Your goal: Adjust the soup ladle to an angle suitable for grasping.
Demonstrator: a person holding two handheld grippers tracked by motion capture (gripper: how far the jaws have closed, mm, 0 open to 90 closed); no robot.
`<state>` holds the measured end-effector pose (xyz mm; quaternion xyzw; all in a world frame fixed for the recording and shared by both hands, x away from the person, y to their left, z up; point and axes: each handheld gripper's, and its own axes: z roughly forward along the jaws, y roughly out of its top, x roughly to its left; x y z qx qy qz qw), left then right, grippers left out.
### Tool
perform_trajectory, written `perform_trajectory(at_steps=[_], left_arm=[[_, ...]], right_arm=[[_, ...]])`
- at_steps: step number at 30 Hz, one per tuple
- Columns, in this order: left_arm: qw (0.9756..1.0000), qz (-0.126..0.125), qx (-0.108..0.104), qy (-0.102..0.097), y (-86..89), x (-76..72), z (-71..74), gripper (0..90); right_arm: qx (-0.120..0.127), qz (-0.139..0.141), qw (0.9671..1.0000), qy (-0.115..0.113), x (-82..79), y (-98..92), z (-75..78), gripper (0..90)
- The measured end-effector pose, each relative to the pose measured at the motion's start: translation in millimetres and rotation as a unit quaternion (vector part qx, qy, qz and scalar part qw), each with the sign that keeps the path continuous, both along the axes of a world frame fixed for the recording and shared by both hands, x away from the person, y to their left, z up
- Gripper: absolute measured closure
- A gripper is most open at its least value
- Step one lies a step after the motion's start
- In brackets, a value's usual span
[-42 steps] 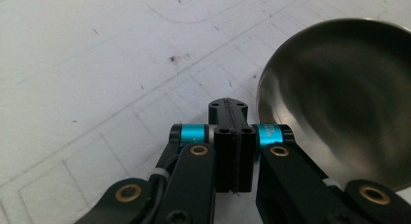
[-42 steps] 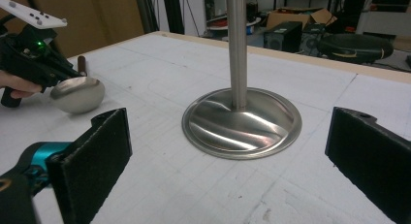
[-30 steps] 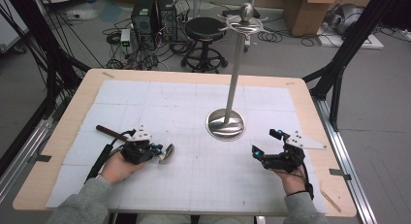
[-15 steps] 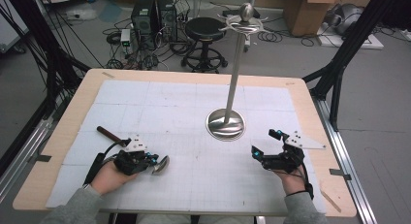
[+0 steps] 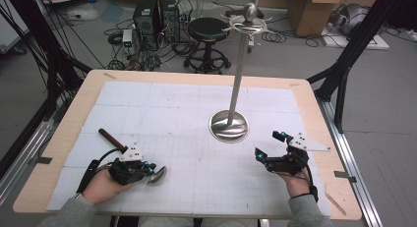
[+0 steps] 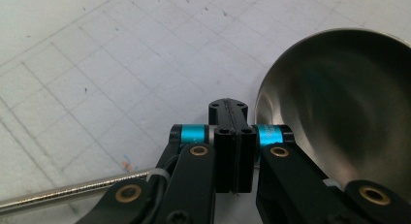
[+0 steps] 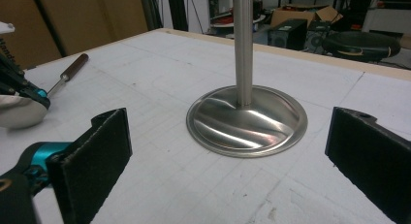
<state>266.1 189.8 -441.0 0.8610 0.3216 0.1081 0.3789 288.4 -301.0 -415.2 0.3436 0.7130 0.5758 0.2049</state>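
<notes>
We list two black grippers: left gripper and right gripper, each with cyan collars, brass pivot pins, black screws, a grey three-cornered plate and a black cable. We wear grey sleeves.

one ladle, one stand, two tools

We see a light wooden table whose top is covered by a white gridded mat, with bare wood left as a border all round. On the mat, right of centre, stands a steel stand with a round polished base and a tall upright pole. Near the front left lies a ladle, its bowl on the mat and its dark wooden handle end pointing toward the left rear.
</notes>
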Motion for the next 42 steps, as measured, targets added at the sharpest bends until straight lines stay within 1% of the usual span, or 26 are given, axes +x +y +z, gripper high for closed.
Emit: perform_trajectory(at_steps=[2,4,6,7,9,10,12,13,15,17,18,19,22,24,25,27,30,31,32,33,34,40,41,42], left_arm=[[1.0000,-0.001,-0.002,0.002,1.8,-1.6,0.0,89.5],[1.0000,-0.004,-0.004,0.007,8.1,-7.3,0.3,89.5],[0.9999,-0.006,-0.006,0.008,10.3,-9.5,0.0,89.5],[0.9999,-0.009,-0.008,0.010,14.9,-13.6,0.0,89.5],[0.9998,-0.012,-0.010,0.012,18.6,-16.7,0.1,89.5],[0.9998,-0.012,-0.008,0.012,19.7,-17.4,0.2,89.6],[0.9997,-0.010,-0.012,0.016,20.0,-17.2,0.1,89.6],[0.9996,-0.004,-0.018,0.019,17.9,-13.5,0.5,89.6],[0.9993,-0.013,-0.036,0.002,14.3,-11.8,3.7,89.6],[0.9983,-0.012,-0.055,-0.018,13.9,-11.1,8.9,89.6],[0.9983,-0.012,-0.055,-0.018,13.9,-11.1,8.9,89.6],[0.9979,0.002,-0.059,-0.027,18.9,-8.4,11.2,89.6],[0.9972,0.036,-0.054,-0.036,36.3,-1.6,11.9,89.6],[0.9955,0.061,-0.061,-0.040,50.2,3.0,12.1,89.6],[0.9946,0.069,-0.062,-0.047,57.0,4.3,12.1,89.6],[0.9925,0.086,-0.067,-0.055,68.5,6.3,11.4,89.6],[0.9918,0.099,-0.053,-0.061,81.5,7.7,9.2,89.6],[0.9918,0.099,-0.053,-0.061,81.5,7.7,9.2,89.6],[0.9919,0.105,-0.043,-0.056,87.6,8.4,6.3,89.6],[0.9919,0.105,-0.043,-0.056,87.6,8.4,6.3,89.5],[0.9922,0.110,-0.033,-0.049,92.0,9.4,3.5,89.5],[0.9927,0.111,-0.026,-0.039,94.3,9.5,0.3,89.5],[0.9928,0.113,-0.024,-0.031,94.0,10.2,-1.2,89.6],[0.9928,0.113,-0.024,-0.031,94.0,10.2,-1.2,89.6]], right_arm=[[0.000,0.000,1.0000,0.000,0.0,0.0,0.0,1.6],[0.000,0.000,1.0000,0.000,0.1,0.1,-0.1,1.6],[0.000,0.000,1.0000,0.001,-0.2,0.2,0.0,1.6],[0.000,0.000,1.0000,0.001,-0.3,0.2,0.0,1.6],[0.000,0.000,1.0000,0.001,-0.2,0.3,0.0,1.6],[-0.001,0.000,1.0000,0.000,0.1,0.3,-0.1,1.6],[-0.003,0.001,1.0000,0.000,0.3,0.5,-0.4,1.6],[-0.004,0.002,1.0000,0.000,0.7,0.7,-0.5,1.6],[-0.005,0.003,1.0000,0.004,1.1,1.4,-1.1,1.6],[-0.008,0.002,1.0000,0.003,1.4,1.7,-1.2,1.6],[-0.008,0.002,1.0000,0.003,1.4,1.7,-1.2,1.6],[-0.008,0.002,1.0000,0.002,1.1,1.6,-1.1,1.6],[-0.008,0.002,1.0000,0.004,1.4,1.5,-1.4,1.6],[-0.008,0.004,1.0000,0.001,1.4,1.5,-1.2,1.6],[-0.008,0.005,1.0000,0.002,1.1,1.5,-1.0,1.6],[-0.006,0.004,1.0000,0.003,1.1,1.3,-1.0,1.6],[-0.006,0.004,1.0000,0.002,1.3,1.4,-1.0,1.6],[-0.006,0.004,1.0000,0.002,1.3,1.4,-1.0,1.6],[-0.008,0.005,1.0000,0.002,1.3,1.5,-1.0,1.6],[-0.008,0.004,1.0000,0.001,1.5,1.4,-1.1,1.6],[-0.007,0.004,1.0000,0.001,1.5,1.5,-1.2,1.6],[-0.007,0.004,1.0000,0.002,1.3,1.4,-1.0,1.6],[-0.007,0.004,1.0000,0.001,1.5,1.5,-1.2,1.6],[-0.007,0.004,1.0000,0.001,1.5,1.5,-1.2,1.6]])
